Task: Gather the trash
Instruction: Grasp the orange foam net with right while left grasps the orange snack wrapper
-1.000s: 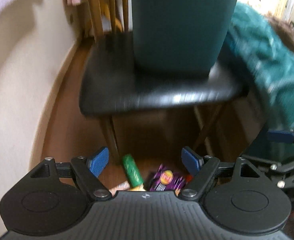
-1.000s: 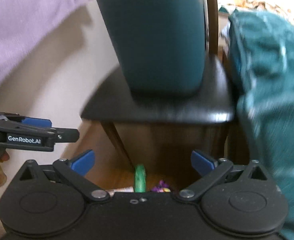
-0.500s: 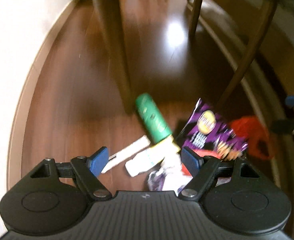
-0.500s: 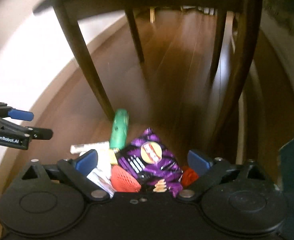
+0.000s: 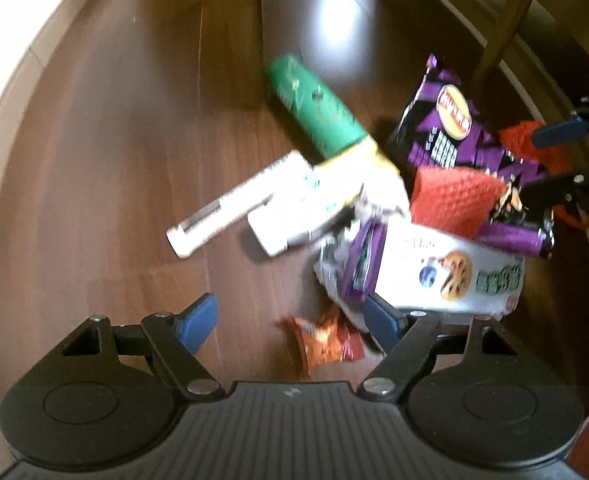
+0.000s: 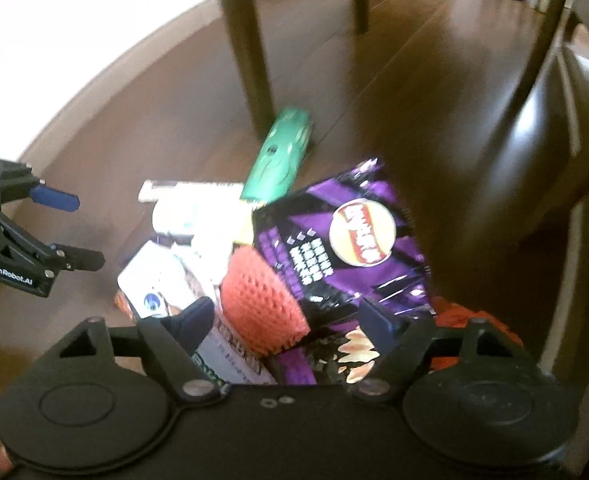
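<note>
Several pieces of litter lie heaped on the wooden floor point(image 5: 106, 168) around one landmark, the purple chip bag point(image 6: 334, 248). A green tube point(image 5: 314, 108) lies just beyond the chip bag toward the chair leg point(image 6: 250, 52), white cartons point(image 5: 254, 204) sit beside it on the left gripper's side, a red foam net point(image 6: 262, 304) rests against its near edge, a white cookie wrapper point(image 5: 446, 276) lies nearer than that, and a small orange wrapper point(image 5: 326, 340) lies farthest from the bag on the near side

The left gripper point(image 5: 290, 320) hangs spread over the orange wrapper, nothing pinched. The right gripper point(image 6: 286, 320) has just been closing, yet its jaws stand apart, straddling the foam net and the bag's lower edge without pressing either

All of it looks light. The bag is probably thin, crinkly and slick, so a pinch on a crumpled fold or its sealed edge should hold better than on a flat face. The net looks soft and springy and should grip anywhere. The cartons seem stiffer; across the narrow side suits them
</note>
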`<state>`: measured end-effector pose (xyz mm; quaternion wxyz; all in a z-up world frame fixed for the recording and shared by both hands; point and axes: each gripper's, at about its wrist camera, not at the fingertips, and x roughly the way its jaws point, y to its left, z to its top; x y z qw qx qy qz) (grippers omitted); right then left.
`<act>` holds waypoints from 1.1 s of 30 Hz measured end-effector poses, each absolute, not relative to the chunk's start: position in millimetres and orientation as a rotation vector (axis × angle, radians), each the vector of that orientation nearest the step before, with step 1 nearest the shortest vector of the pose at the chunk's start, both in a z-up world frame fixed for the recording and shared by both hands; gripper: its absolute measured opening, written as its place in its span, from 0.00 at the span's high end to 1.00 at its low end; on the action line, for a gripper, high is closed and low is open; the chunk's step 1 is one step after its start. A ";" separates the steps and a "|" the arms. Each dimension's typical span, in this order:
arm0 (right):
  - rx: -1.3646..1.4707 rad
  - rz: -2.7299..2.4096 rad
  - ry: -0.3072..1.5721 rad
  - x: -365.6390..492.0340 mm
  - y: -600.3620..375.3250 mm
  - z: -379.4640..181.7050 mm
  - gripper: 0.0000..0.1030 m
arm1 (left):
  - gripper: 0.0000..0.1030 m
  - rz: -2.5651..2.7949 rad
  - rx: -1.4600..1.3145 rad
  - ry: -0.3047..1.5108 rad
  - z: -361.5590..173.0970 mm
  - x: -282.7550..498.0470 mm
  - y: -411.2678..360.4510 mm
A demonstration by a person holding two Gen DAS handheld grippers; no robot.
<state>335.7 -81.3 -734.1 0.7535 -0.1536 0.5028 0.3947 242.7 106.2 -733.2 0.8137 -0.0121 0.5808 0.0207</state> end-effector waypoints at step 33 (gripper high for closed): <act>-0.387 0.855 1.230 337.7 -35.0 -794.1 0.79 | 0.68 -0.038 -0.199 1.398 -822.0 239.4 117.1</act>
